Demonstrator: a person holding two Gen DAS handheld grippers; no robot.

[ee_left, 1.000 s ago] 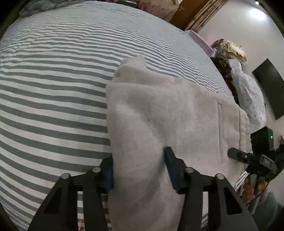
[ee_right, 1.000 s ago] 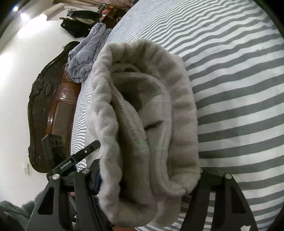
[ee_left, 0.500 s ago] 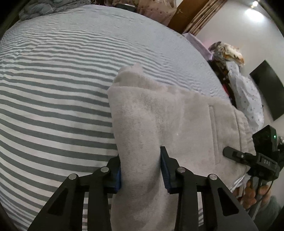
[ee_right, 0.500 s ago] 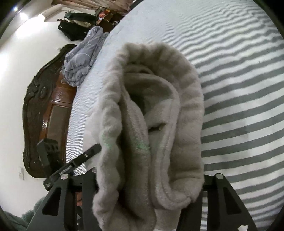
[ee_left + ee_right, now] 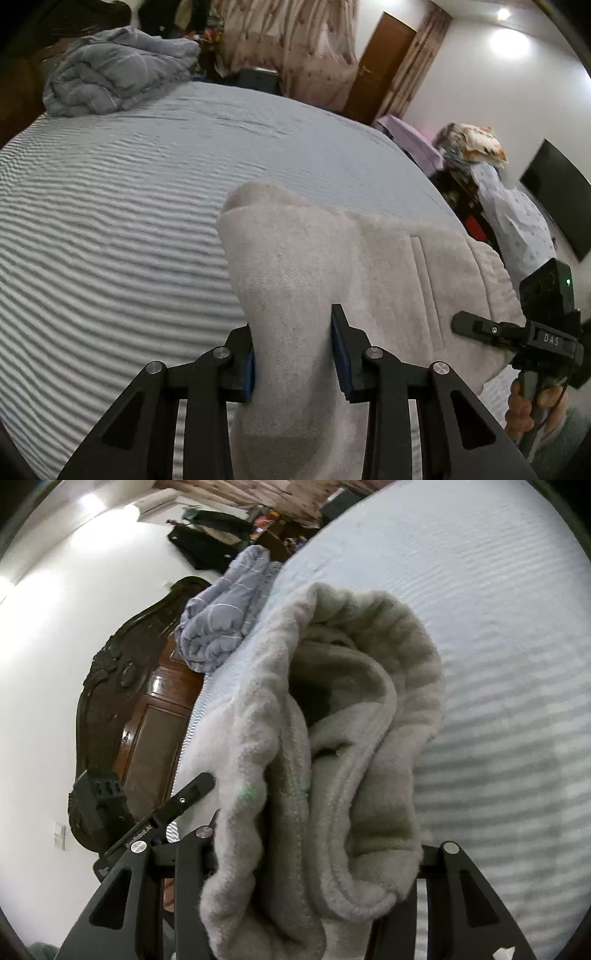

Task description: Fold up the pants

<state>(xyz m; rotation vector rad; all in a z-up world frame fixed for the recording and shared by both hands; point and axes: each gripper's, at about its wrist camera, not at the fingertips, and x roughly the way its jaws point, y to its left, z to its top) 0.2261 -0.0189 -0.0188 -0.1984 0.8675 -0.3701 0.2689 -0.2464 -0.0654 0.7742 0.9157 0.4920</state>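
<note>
The fleece pants (image 5: 332,266), pale grey and already doubled over into a thick bundle, are held between the two grippers above the striped bed (image 5: 110,240), near its right-hand edge as the left wrist view shows it. The left gripper (image 5: 293,356) is clamped on a folded edge of the cloth, its blue pads pressed into the fabric on both sides. The right gripper (image 5: 314,853) has the bunched waistband end (image 5: 369,635) between its jaws, which are closing; its fingertips are hidden under the fleece, yet the cloth is clearly gathered and carried there. At least one fold is judged to be done, since several layers are seen stacked at the waistband. What is left, by this reading, is for the bundle to be laid down flat on the bed, folded once more if needed, and smoothed. A crumpled blue-grey quilt (image 5: 110,81) lies at the far corner.
</note>
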